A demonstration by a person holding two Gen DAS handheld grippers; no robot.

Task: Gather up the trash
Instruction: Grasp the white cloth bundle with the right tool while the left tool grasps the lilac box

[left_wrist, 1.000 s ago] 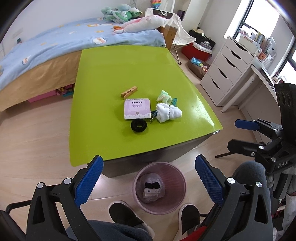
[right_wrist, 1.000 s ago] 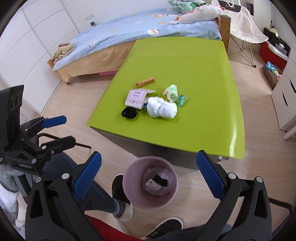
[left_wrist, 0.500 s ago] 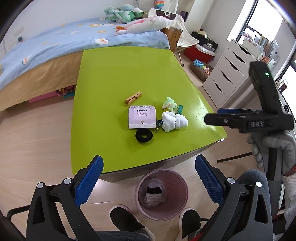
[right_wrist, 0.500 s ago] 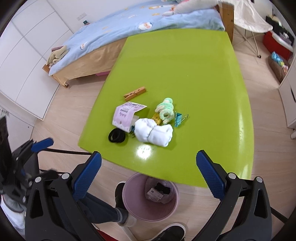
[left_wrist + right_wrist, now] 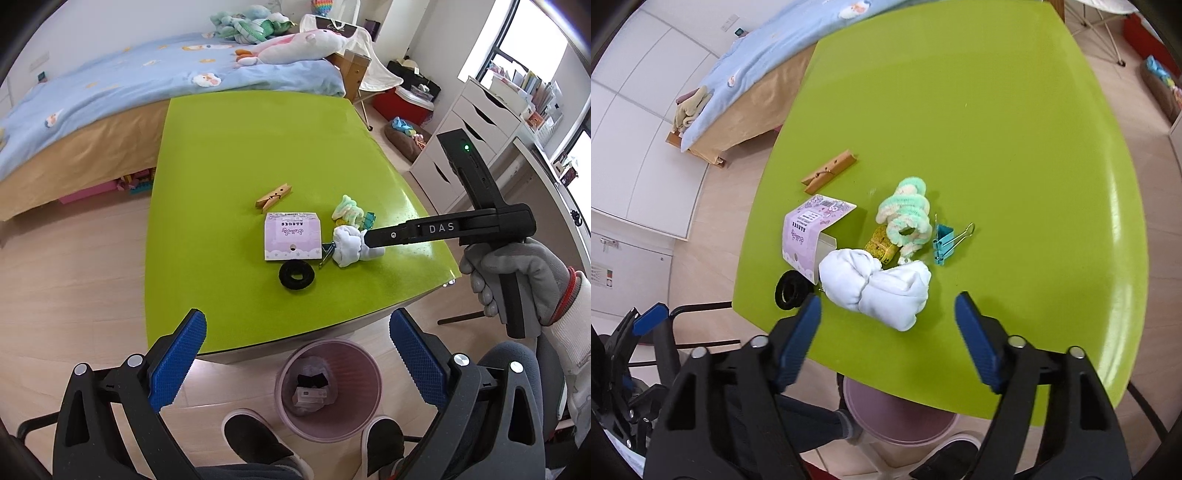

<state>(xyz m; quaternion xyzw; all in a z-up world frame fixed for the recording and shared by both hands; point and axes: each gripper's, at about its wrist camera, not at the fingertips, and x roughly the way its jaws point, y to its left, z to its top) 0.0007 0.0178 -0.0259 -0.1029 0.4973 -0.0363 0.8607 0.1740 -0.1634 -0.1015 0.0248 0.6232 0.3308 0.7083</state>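
Note:
A white crumpled wad [image 5: 875,288] lies near the front of the green table [image 5: 997,147]. My right gripper [image 5: 886,301] hovers over it with its jaws closing. The wad's near end sits between the blue pads [image 5: 801,332], which do not press on it. In the left wrist view the right gripper [image 5: 365,236] reaches in from the right, its tip over the wad [image 5: 347,251], held by a gloved hand [image 5: 517,273]. My left gripper [image 5: 297,328] stays open and empty off the table's front edge, above the pink bin [image 5: 328,387], which holds some rubbish.
Around the wad lie a purple card box [image 5: 809,236], a black hair ring [image 5: 790,290], a wooden clothespin [image 5: 829,171], a green scrunchie [image 5: 907,214], a small yellow item [image 5: 882,245] and a teal binder clip [image 5: 943,242]. A bed [image 5: 110,92] stands behind the table, drawers [image 5: 461,140] on the right.
The right gripper has come forward and down from beside the bin to over the white wad, and its jaws have narrowed. The left gripper has hardly shifted.

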